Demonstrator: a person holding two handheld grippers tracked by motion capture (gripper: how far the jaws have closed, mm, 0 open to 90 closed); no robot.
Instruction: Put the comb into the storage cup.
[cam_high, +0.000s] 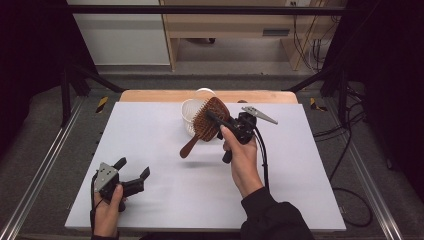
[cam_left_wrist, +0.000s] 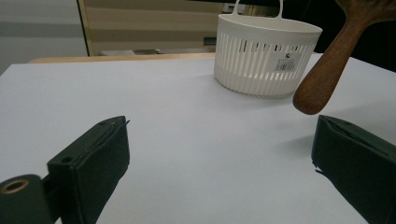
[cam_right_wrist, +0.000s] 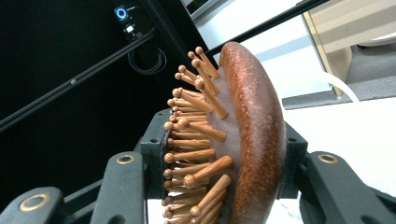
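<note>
The right tongs (cam_high: 216, 120) are clamped on the head of a brush (cam_high: 206, 124). In the right gripper view one jaw presses the bristle side and the other the smooth wooden back, with the head (cam_right_wrist: 254, 135) standing on edge between them. From above, the brush hangs in the air over the middle of the bench (cam_high: 165, 130), bristles facing the camera, its handle slanting down and toward the person's left, clear of the surface. The head sits in front of a white basket (cam_high: 191, 112), covering part of its rim in that view; whether the two touch I cannot tell. The right hand (cam_high: 242, 155) grips the tool from below, and a black cable trails back along the sleeve.

The left tongs (cam_high: 134, 175) stand wide, nothing between them. They rest low by the near left corner of the bench, held in the left hand (cam_high: 107, 205), jaws pointing toward the middle. In the left gripper view bare white surface (cam_left_wrist: 187, 140) lies between the two black jaws. Farther off stands the basket (cam_left_wrist: 264, 60), upright on the bench, slotted around its wall, with a thin handle arching over the top and a small label on its side. The rounded end of the brush handle (cam_left_wrist: 322, 79) hovers just to the right of the basket, above the surface.
</note>
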